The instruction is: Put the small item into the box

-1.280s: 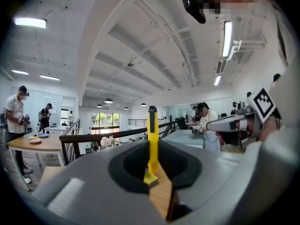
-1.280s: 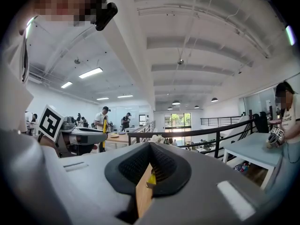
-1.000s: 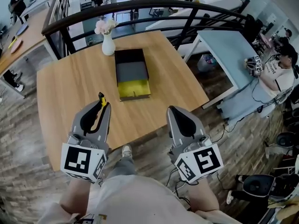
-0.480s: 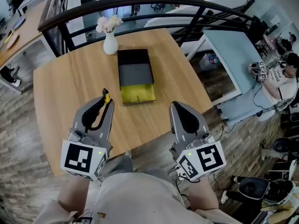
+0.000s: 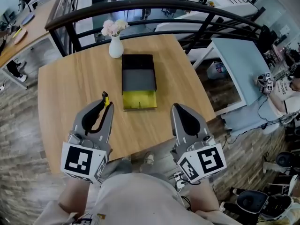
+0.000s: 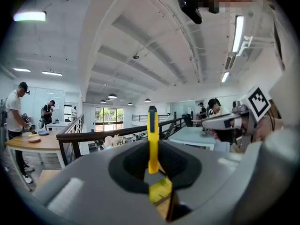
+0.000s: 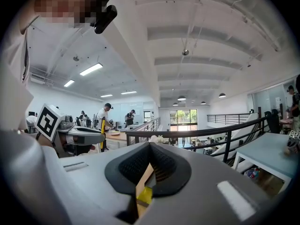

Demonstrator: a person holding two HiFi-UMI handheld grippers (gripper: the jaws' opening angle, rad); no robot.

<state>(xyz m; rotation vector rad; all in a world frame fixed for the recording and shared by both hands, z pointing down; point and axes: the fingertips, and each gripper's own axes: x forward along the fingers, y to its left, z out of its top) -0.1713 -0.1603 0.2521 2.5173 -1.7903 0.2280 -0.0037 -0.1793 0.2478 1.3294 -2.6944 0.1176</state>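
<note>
On the wooden table [image 5: 70, 83] lies a black box [image 5: 138, 58] with a grey inside and a yellow near end [image 5: 139, 99]. My left gripper [image 5: 106, 106] hovers near the table's front, left of the box, shut on a small yellow-and-black item [image 5: 106, 98] that sticks up past its tips. The left gripper view has this yellow item [image 6: 152, 137] upright between the jaws. To the right of the box's near end, my right gripper [image 5: 174, 108] is shut with nothing in it. Through its slit I glimpse the box's yellow end [image 7: 145, 195].
A white vase of pink flowers [image 5: 115, 42] stands just behind the box. A dark railing [image 5: 140, 6] runs behind the table, with a light blue table [image 5: 236, 62] to the right. People work at desks farther off.
The head camera has shifted, so the table and box sit slightly differently in view. Both grippers keep their places, and the left still holds the yellow item.
</note>
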